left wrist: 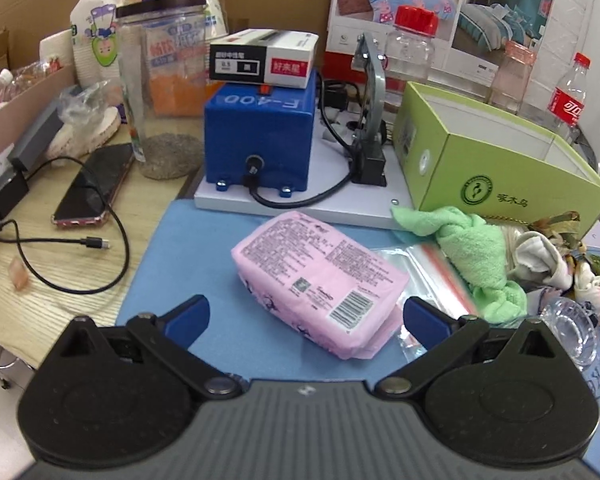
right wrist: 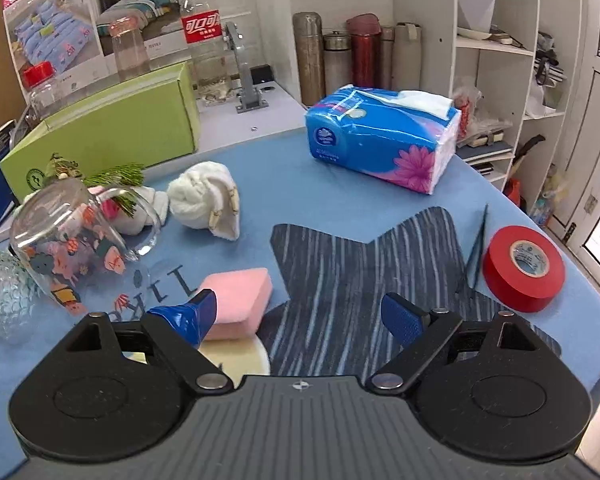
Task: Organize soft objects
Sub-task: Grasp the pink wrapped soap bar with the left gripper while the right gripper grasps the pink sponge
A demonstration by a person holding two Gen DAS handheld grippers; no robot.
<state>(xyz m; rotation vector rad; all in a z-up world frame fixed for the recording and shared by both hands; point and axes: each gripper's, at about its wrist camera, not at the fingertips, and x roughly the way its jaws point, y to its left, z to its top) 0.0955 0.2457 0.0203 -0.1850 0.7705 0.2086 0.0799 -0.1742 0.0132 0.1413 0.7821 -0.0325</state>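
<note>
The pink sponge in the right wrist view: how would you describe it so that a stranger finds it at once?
Start from the blue mat and find the dark striped cloth near its front. The pink sponge lies just left of that cloth, beside the left finger of the right tongs. It is the only pink block there: flat and plain, unlike the white towel behind.

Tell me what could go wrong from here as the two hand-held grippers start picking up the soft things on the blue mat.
1. The left hand-held gripper is open around the pink pack, which overlaps a clear zip bag; closing low might snag the bag too.
2. A printed glass mug lies tipped beside the white rolled towel; reaching there could knock it rolling.
3. The right hand-held gripper is open with the pink sponge at its left finger; closing now may push it aside.
</note>
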